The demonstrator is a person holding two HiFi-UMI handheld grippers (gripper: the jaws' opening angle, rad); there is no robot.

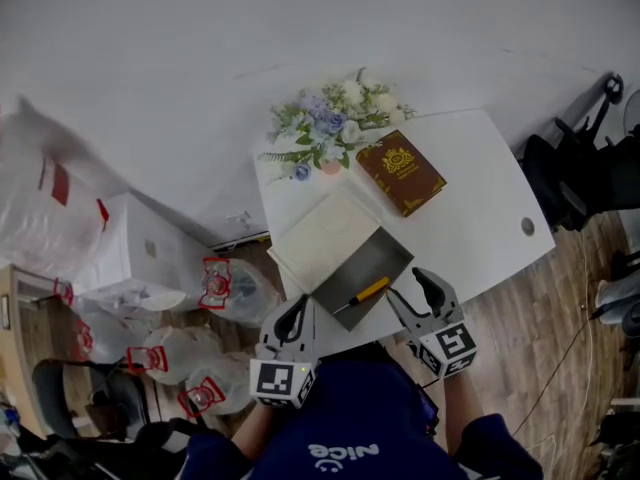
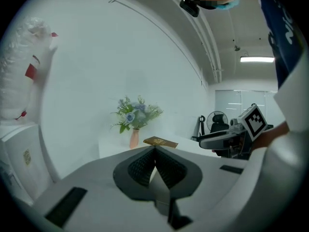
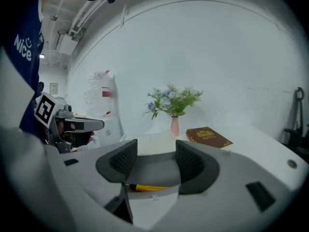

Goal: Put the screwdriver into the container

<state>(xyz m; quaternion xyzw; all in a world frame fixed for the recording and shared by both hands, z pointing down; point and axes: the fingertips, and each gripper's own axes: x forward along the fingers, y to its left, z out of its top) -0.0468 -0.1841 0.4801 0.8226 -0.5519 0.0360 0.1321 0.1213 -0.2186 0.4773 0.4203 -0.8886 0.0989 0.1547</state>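
Observation:
A screwdriver [image 1: 365, 293] with a yellow handle lies inside the grey container [image 1: 360, 263] at the white table's near edge. In the right gripper view the screwdriver [image 3: 147, 188] shows low, just below the jaws, on the container's floor [image 3: 154, 170]. My right gripper [image 1: 410, 286] hovers at the container's near right corner, open with nothing between its fingers [image 3: 155, 161]. My left gripper [image 1: 297, 310] is at the container's near left corner, off the table edge, with its jaws shut on nothing [image 2: 154, 151]. The right gripper [image 2: 227, 138] also shows in the left gripper view.
A flat white lid [image 1: 325, 236] lies against the container's far side. Behind it stand a brown book [image 1: 402, 171] and a vase of flowers [image 1: 335, 123]. Plastic bags [image 1: 215, 288] and a white box [image 1: 150, 248] crowd the floor at left. Dark chairs [image 1: 580, 168] stand right.

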